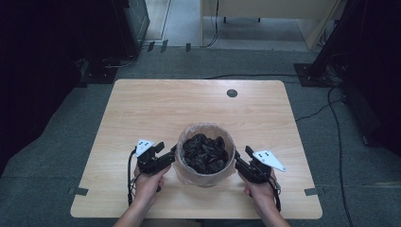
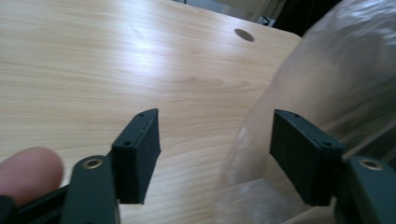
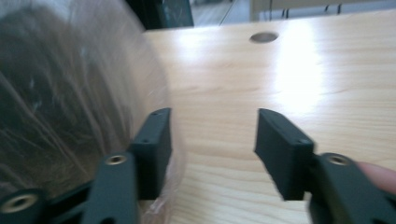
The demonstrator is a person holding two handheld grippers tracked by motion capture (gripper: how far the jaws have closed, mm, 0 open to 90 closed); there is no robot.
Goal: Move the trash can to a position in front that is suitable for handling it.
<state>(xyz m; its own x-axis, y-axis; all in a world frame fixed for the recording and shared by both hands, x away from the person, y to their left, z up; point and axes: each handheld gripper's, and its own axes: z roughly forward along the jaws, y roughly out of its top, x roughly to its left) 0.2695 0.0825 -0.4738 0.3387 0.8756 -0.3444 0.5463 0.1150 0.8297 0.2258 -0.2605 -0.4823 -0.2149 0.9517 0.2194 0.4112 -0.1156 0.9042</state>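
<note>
On the pale wooden table [image 1: 142,109], toward the person's side and about midway across it, stands a round bin wrapped in clear, crinkled plastic film [image 1: 206,152], its top open and its inside holding crumpled black plastic material [image 1: 204,152]. Two hands come in from the bottom of the high view, one on either side of the bin. The left hand's black two-jaw gripper [image 1: 172,152] points at the bin's left wall, with its tips right at the film, and its grey three-cornered plate faces up. Seen from the left gripper view, the left gripper [image 2: 215,154] has its jaws released and standing well apart; the film-covered wall bulges in from the right, and the right-hand jaw lies against or just in front of it, while the other jaw is over bare wood. The black two-jaw gripper [image 1: 238,158] in the right hand points at the bin's right wall in the same way. From the right gripper view, the right gripper [image 3: 212,149] is also released, with the jaws spread; its left-hand jaw sits at the edge of the film and the other over bare table. Neither pair of jaws is clamped on anything. A small dark round hole [image 1: 231,93] marks the far part of the tabletop.
</note>
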